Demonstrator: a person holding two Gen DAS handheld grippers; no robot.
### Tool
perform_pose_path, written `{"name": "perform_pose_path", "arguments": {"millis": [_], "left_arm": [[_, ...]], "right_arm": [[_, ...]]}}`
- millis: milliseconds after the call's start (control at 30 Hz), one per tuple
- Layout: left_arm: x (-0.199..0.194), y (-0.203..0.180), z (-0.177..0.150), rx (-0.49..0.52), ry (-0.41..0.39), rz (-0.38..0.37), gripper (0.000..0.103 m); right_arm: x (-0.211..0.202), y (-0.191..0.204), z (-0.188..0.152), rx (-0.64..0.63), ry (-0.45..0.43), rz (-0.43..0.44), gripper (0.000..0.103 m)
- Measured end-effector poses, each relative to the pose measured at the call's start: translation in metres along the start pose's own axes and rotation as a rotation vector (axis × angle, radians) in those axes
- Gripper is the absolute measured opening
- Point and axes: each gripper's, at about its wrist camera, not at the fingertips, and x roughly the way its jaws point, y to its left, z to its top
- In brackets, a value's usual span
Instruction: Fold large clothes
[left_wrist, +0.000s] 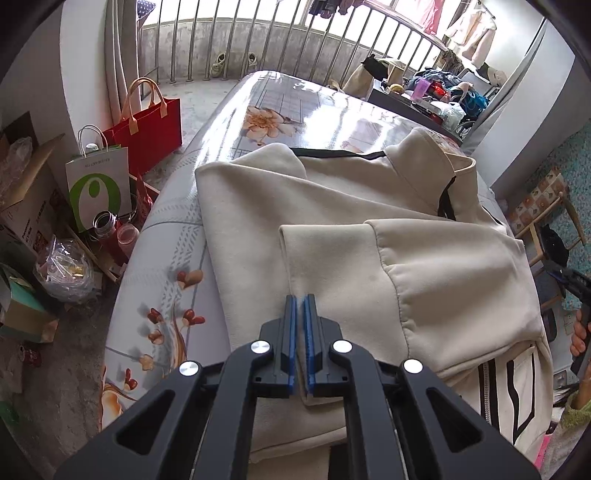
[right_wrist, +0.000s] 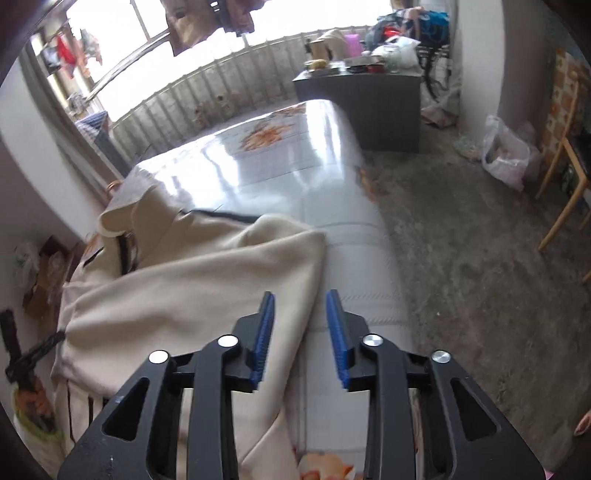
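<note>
Cloth of the cream jacket is pinched by the narrow left gripper near the table edge for folding; the right gripper is held half-wide, empty.

Window daylight glares; fisheye edges bend, blurred.

Both wrist views look steeply down (close) at the cream garment.

The right gripper hangs open over the cream garment's edge.
</note>
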Motion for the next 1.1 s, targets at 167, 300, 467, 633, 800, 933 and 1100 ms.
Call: {"name": "perform_pose_path", "arguments": {"millis": [167,300,467,633,800,933,1100], "left_arm": [[-0.006,0.001,0.003,-0.015,-0.007,-0.015,0.004],[-0.027,-0.009,0.010,0.017,-0.051,-0.019,0.004],[-0.034,-0.014,0.013,0.035,-0.056,-0.010,0.004],[-0.033,-0.016,0.004,0.048,-0.046,-0.005,0.004],[-0.011,-0.012,-0.007,0.038,0.000,0.015,0.004],[-0.010,-0.012,-0.009,0.040,0.004,0.011,0.004],[-0.010,-0.006,-0.010,0.018,0.024,-0.011,0.004]], "right_arm": [[-0.016,0.048,-0.064,-0.300,0.135,0.005,0.056],[-0.010,0.059,-0.102,-0.426,0.177,-0.123,0.054],[-0.011,0.054,-0.107,-0.426,0.117,-0.250,0.005],[-0.027,0.041,-0.104,-0.335,0.031,-0.254,0.004],[-0.009,0.033,-0.108,-0.303,0.045,-0.279,0.004],[-0.010,0.028,-0.107,-0.282,0.031,-0.293,0.004],[-0.019,0.016,-0.107,-0.186,0.040,-0.200,0.013]]}}
